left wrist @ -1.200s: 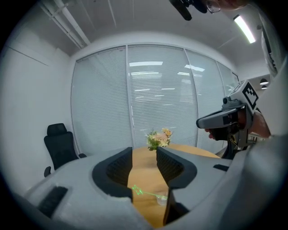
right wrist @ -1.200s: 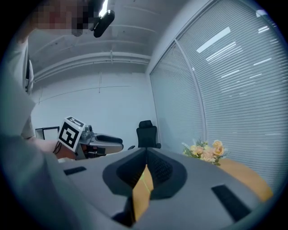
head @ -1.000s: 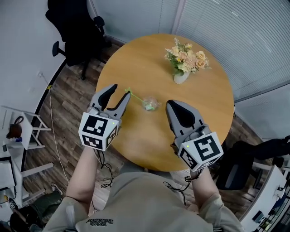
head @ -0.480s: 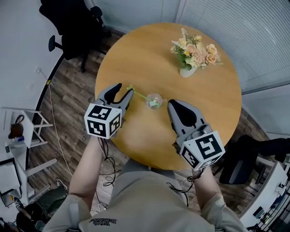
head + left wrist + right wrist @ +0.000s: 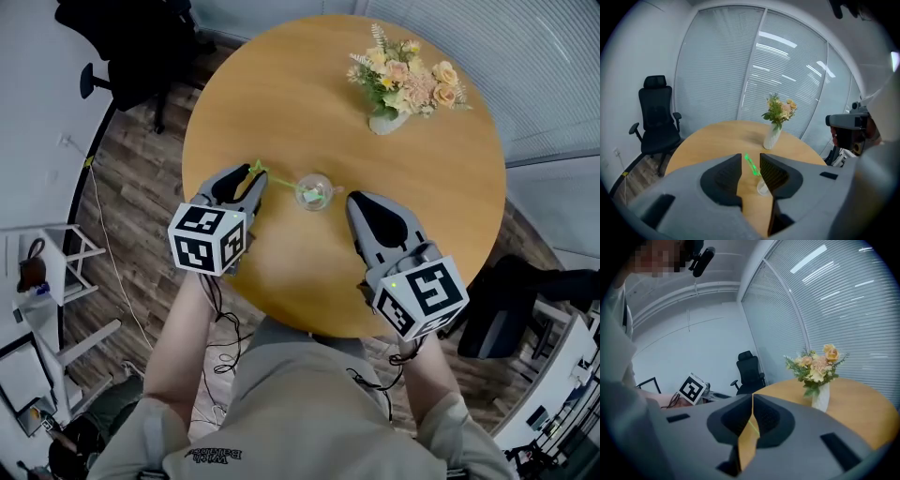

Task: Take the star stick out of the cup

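Two jaws of the left gripper [image 5: 251,174], reaching in over the desk's [image 5: 281,84] left edge, are closing around the star stick's [image 5: 751,165] free end without yet pinching it, its foot in the mid-desk cup [image 5: 314,191], while the right gripper [image 5: 360,200] hovers just beside, jaws together, with bare wood beyond up to the vase [image 5: 384,120].

Seeing a small clear cup [image 5: 314,192], standing upright on the round wooden table [image 5: 281,84], toward its near side. Holding a thin bright-green star stick [image 5: 281,179], lower end resting inside, upper part leaning out over the rim to the left (star shape too small for telling).
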Demonstrator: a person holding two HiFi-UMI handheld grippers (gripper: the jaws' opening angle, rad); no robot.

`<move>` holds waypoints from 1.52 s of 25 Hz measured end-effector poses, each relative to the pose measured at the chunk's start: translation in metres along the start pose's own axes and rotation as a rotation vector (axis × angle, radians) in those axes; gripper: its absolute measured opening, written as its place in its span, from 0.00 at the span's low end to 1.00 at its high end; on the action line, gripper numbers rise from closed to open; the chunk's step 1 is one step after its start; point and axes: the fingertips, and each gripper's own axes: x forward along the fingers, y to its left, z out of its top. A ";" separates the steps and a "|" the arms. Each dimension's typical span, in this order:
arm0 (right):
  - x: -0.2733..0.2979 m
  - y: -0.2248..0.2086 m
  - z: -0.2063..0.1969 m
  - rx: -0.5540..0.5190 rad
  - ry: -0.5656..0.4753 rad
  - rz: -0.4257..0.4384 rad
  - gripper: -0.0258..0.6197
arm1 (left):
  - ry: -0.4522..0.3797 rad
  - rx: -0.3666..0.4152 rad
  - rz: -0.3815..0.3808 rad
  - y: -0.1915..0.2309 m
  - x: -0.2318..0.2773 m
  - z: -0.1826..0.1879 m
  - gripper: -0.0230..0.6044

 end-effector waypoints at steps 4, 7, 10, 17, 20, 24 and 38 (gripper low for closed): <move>0.001 -0.002 -0.013 0.015 0.026 -0.003 0.09 | 0.000 -0.066 -0.042 -0.004 0.009 -0.008 0.18; 0.000 0.000 -0.020 0.026 0.034 -0.005 0.09 | -0.012 -0.076 -0.048 -0.006 0.010 -0.009 0.14; -0.004 0.001 -0.025 0.029 0.038 -0.009 0.09 | -0.038 -0.092 -0.065 -0.010 0.010 -0.007 0.12; -0.021 0.002 -0.018 0.014 0.012 -0.032 0.09 | -0.116 -0.054 -0.095 -0.028 -0.007 0.014 0.09; -0.034 0.000 -0.007 0.003 -0.015 -0.049 0.09 | -0.145 0.036 -0.087 -0.039 -0.020 0.031 0.09; -0.052 0.001 0.014 -0.017 -0.066 -0.065 0.09 | -0.197 0.101 -0.094 -0.056 -0.042 0.057 0.09; -0.128 0.030 0.116 -0.163 -0.292 -0.068 0.09 | -0.454 0.192 -0.043 -0.100 -0.155 0.142 0.09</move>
